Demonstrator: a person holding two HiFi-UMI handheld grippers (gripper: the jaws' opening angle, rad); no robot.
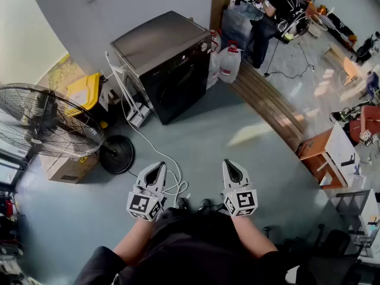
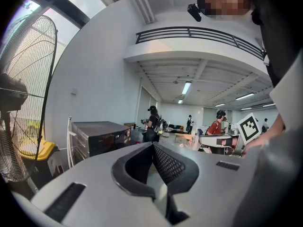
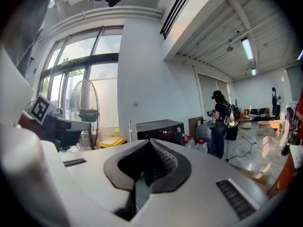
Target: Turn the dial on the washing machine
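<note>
While left gripper point(image 1: 157, 167) and right gripper point(image 1: 230, 165) hover closed on nothing, washing machine point(image 1: 163, 64) well apart, cable point(image 1: 145, 140) lying between

Grey floor point(image 1: 202, 147), white wall point(image 1: 77, 10), standing fan point(image 1: 47, 120), tall windows point(image 3: 78, 74)

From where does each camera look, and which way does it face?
Head view: on the person's head, looking steeply down at the floor; forearms, left tongs and right tongs show.
Left gripper view: on the left tongs, facing forward over shut jaws; right tongs' cube at right.
Right gripper view: on the right tongs, forward over shut jaws; left tongs' cube at left.
Shared: all show the washing machine and fan.
</note>
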